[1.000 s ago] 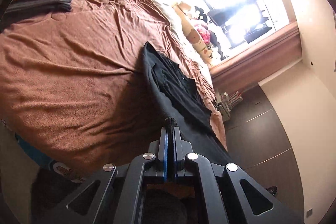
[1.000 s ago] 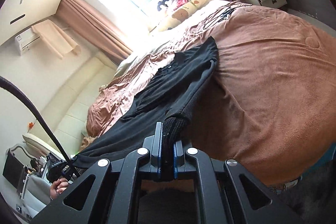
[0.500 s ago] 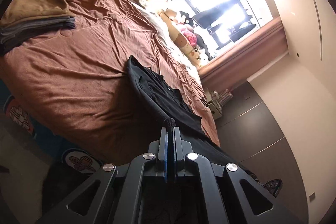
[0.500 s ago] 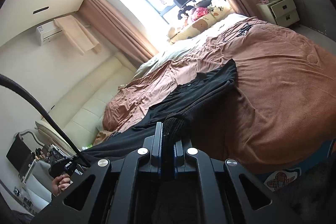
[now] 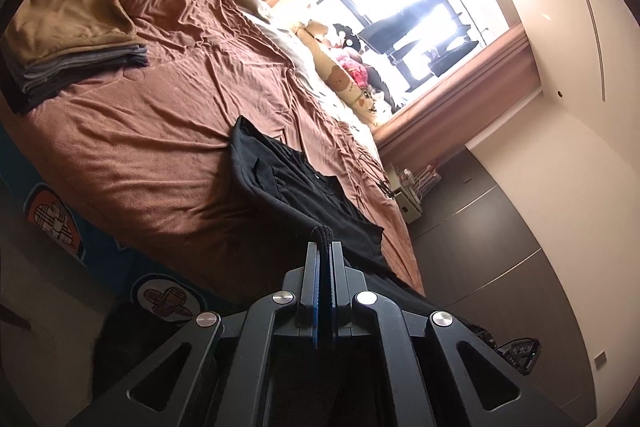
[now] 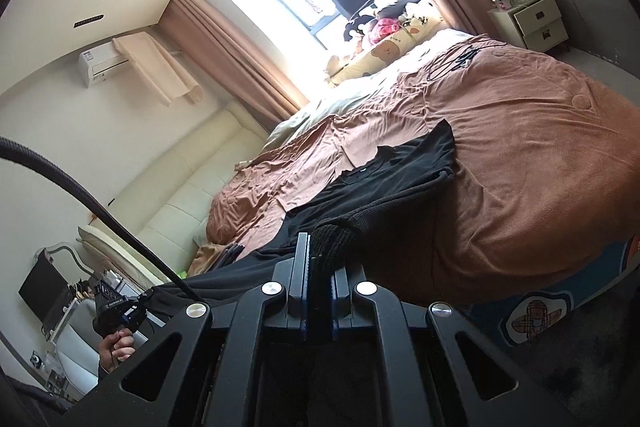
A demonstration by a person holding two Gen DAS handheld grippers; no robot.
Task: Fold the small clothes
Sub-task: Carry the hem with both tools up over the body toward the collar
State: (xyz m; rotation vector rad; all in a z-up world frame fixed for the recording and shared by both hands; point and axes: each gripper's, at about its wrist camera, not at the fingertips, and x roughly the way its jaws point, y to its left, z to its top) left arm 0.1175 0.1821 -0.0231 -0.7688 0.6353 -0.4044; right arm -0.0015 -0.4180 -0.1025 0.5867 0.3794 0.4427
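Observation:
A black long-sleeved top [image 5: 304, 183] lies partly on the brown bed [image 5: 160, 147], its lower part pulled off over the bed's edge toward me. My left gripper [image 5: 323, 247] is shut on one ribbed corner of the black top. My right gripper [image 6: 320, 251] is shut on the other ribbed corner of the same black top [image 6: 392, 167]. The cloth stretches taut between the two grippers. In the right wrist view the left gripper [image 6: 116, 311] shows at the lower left in a hand.
A stack of folded clothes [image 5: 72, 39] sits at the bed's far left corner. Plush toys and pillows [image 5: 348, 71] line the window side. A white bedside cabinet [image 6: 532, 19] stands beyond the bed, a cable [image 6: 452, 63] lies on the cover, and a patterned rug [image 5: 52, 215] covers the floor.
Both grippers have drawn back from the bed with the black top in them, dragging its lower part over the edge. More of the room and floor now shows in both views.

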